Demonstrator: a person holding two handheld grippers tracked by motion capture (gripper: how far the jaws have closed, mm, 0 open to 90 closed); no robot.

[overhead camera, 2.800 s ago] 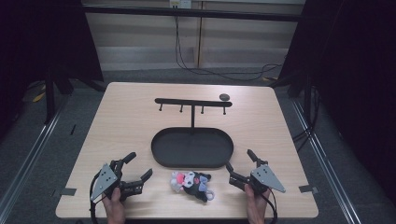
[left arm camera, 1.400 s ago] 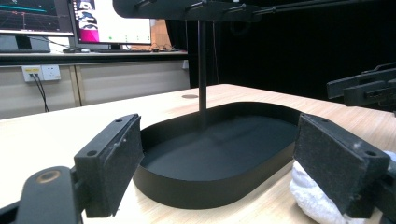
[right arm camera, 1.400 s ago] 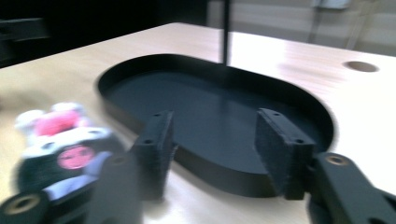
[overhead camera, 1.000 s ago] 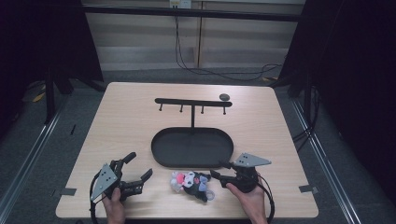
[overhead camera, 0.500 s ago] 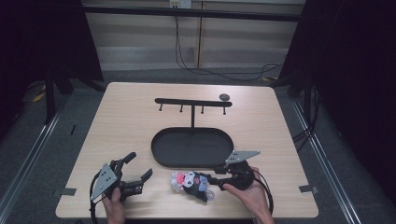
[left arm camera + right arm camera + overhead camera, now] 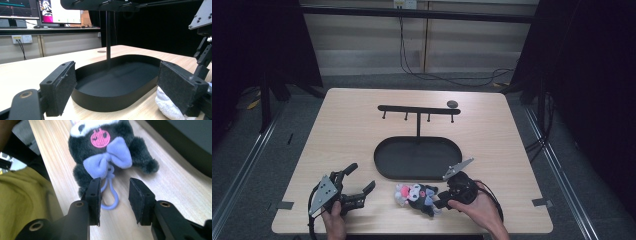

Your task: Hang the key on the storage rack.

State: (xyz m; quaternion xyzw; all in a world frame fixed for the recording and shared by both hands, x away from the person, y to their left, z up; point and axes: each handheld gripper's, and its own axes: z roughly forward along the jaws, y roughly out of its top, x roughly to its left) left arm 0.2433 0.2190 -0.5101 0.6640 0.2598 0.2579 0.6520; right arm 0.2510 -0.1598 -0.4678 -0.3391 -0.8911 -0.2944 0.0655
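Black plush toy (image 6: 110,152) with lilac bow (image 6: 108,158), black tray (image 6: 417,157).

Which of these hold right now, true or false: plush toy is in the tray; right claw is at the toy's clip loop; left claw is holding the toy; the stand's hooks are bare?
1. The plush toy lies inside the black tray. False: it lies on the table, in front of the tray.
2. The right claw has the toy's purple clip loop between its jaws. True: the jaws have just been closing, and the pads do not yet press on it.
3. The left claw holds the toy. False: it is open, with nothing between the pads, off to the toy's left.
4. The hooks on the stand are bare. True.
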